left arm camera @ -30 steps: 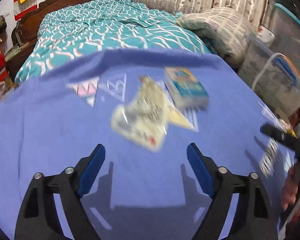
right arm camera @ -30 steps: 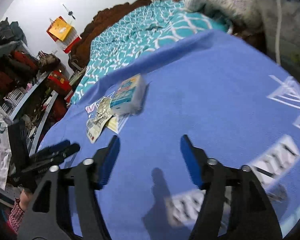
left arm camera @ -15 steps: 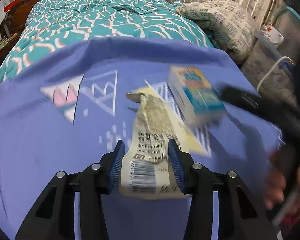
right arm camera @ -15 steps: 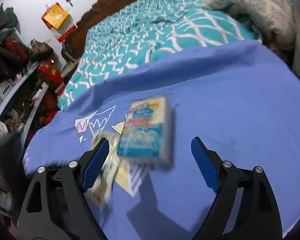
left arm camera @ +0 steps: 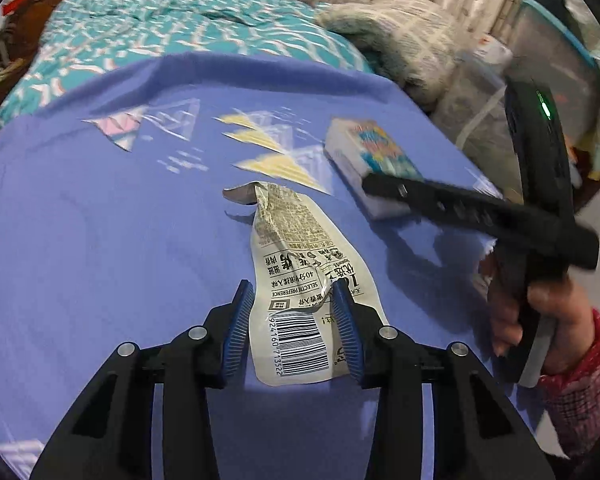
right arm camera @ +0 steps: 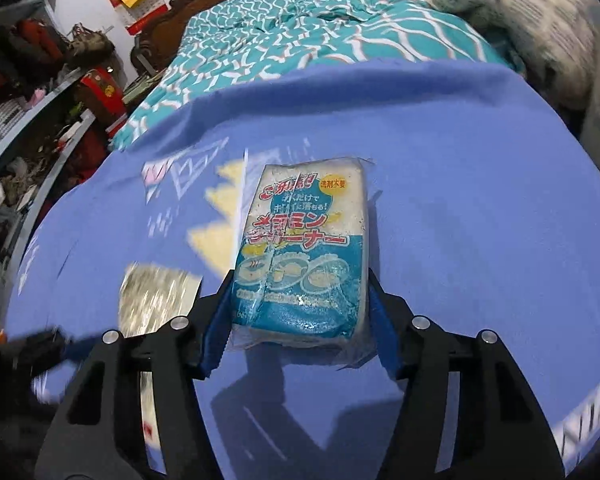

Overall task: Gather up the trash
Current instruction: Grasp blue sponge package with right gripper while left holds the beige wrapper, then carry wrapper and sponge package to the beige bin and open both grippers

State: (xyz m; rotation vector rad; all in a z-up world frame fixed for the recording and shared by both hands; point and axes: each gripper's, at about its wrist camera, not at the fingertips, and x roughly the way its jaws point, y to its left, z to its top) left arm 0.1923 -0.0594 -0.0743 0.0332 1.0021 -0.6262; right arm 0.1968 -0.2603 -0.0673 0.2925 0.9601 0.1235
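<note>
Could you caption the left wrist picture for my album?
Blue fingers straddle a torn wrapper on purple cloth.

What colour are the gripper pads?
Blue, ridged pads on black fingers; clearest in the left wrist view.

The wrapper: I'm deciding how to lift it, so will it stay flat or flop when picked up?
The wrapper is thin, torn and creased film, so it will probably droop and fold. It looks empty, so likely very light. Its glossy surface may slip between the left gripper pads, which have just been closing around it.
</note>
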